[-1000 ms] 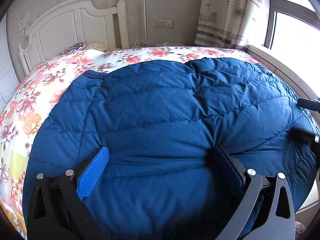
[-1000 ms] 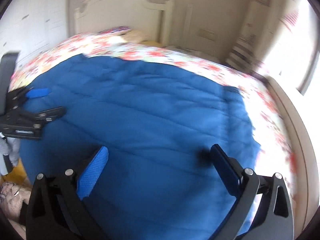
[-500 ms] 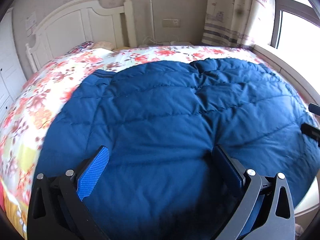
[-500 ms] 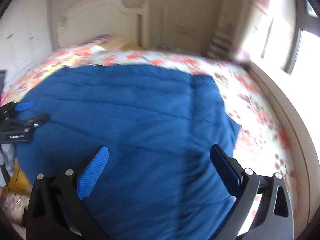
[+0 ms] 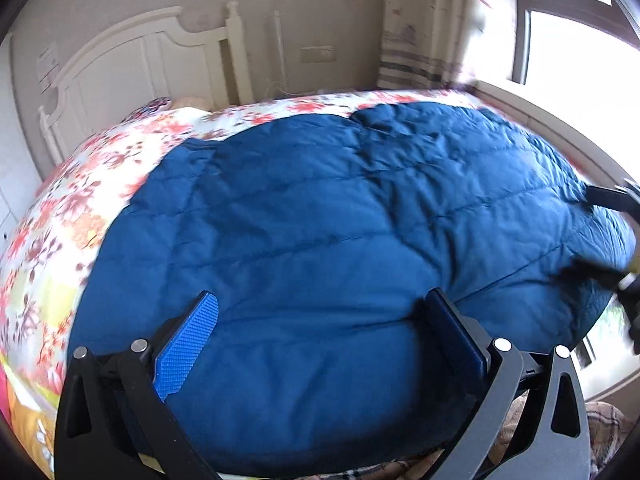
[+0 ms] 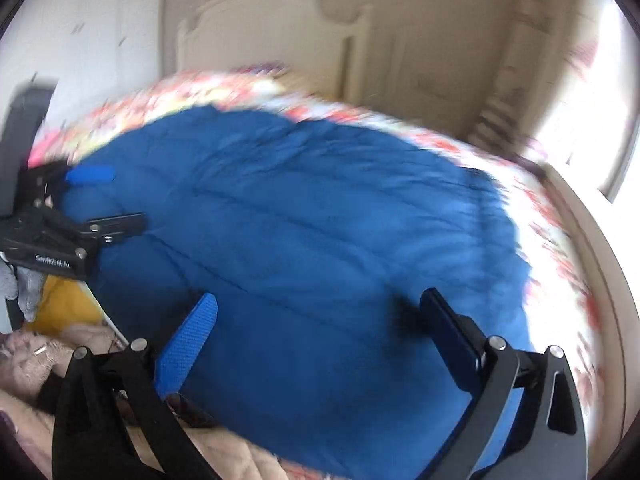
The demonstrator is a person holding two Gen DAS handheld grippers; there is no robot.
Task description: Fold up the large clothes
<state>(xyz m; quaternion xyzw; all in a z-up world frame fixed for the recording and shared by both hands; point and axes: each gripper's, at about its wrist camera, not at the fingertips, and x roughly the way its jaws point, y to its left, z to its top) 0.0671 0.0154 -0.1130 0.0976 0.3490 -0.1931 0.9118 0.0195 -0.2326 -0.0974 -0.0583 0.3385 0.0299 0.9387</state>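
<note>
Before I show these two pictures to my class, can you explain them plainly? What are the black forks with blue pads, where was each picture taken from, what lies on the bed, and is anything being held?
No robot here: a person holds a two-finger gripper in each hand, and each gripper carries a wide-angle camera looking along its fingers. One picture looks from the left gripper, the other from the right gripper. Both hang over the near edge of a blue padded coat spread flat on a flowered bedsheet. Each gripper also shows at the side of the other's picture. Both stand open, holding nothing. The right view is blurred.
</note>
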